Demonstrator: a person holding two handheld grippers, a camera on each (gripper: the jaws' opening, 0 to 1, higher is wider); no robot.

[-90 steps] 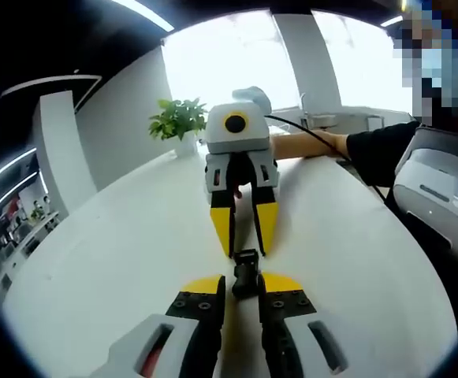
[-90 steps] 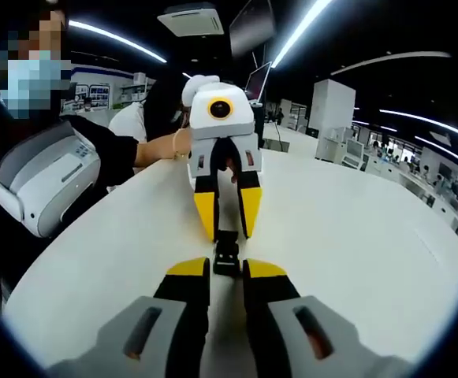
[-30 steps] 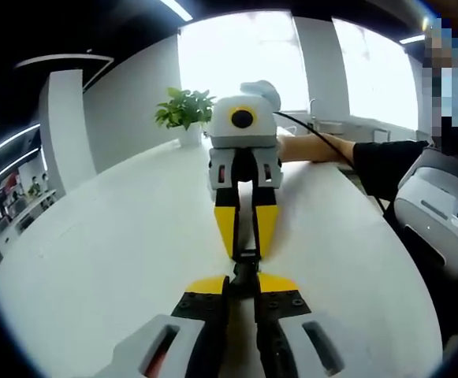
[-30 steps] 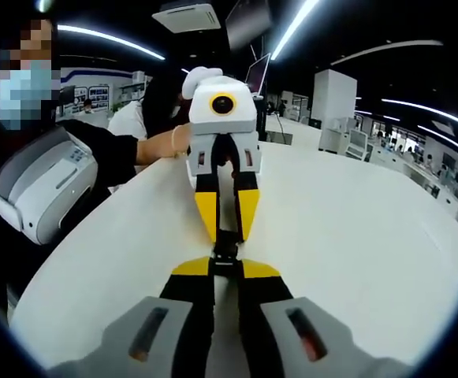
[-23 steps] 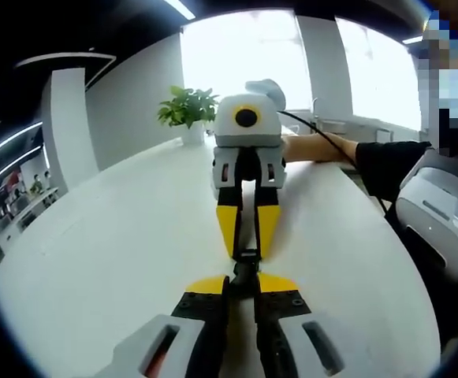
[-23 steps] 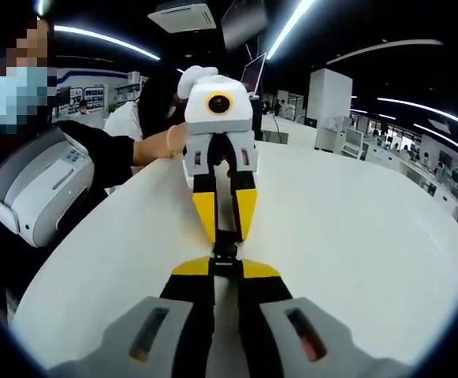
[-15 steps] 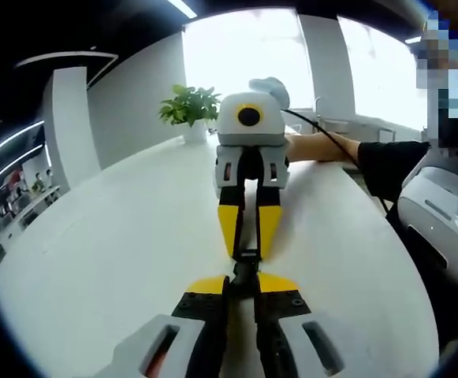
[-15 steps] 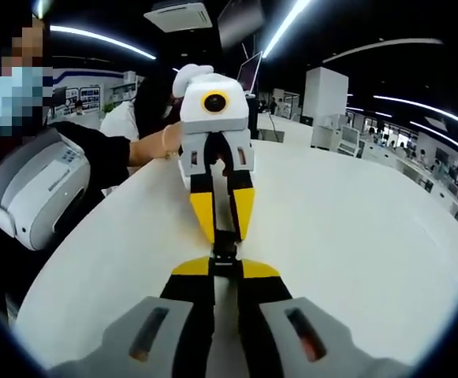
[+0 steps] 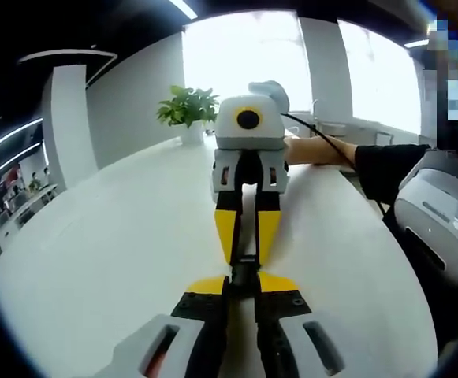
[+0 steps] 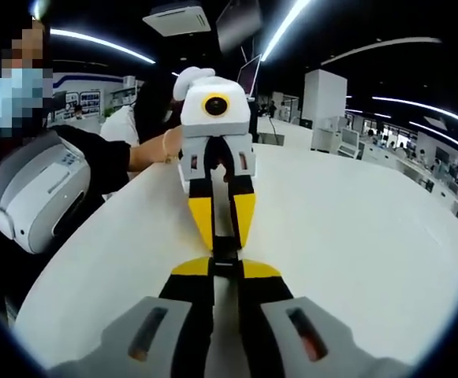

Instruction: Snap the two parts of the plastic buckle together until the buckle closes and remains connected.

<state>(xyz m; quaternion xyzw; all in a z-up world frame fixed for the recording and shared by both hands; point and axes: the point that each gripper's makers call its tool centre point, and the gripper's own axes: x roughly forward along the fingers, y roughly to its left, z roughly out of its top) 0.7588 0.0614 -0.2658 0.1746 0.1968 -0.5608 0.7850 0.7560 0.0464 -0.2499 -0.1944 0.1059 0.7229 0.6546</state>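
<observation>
Left gripper (image 9: 243,285) and right gripper (image 10: 225,271) meet nose-to-nose, pinching buckle (image 9: 244,270).

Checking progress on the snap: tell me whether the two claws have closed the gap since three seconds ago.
Yes. In the left gripper view, the right claw now nearly meets the left claw over the buckle.

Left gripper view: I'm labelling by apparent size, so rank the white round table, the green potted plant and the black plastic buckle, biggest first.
1. White round table.
2. Green potted plant, though it stands far back, so its rank is unsure.
3. Black plastic buckle, mostly hidden between both tongs.
</observation>
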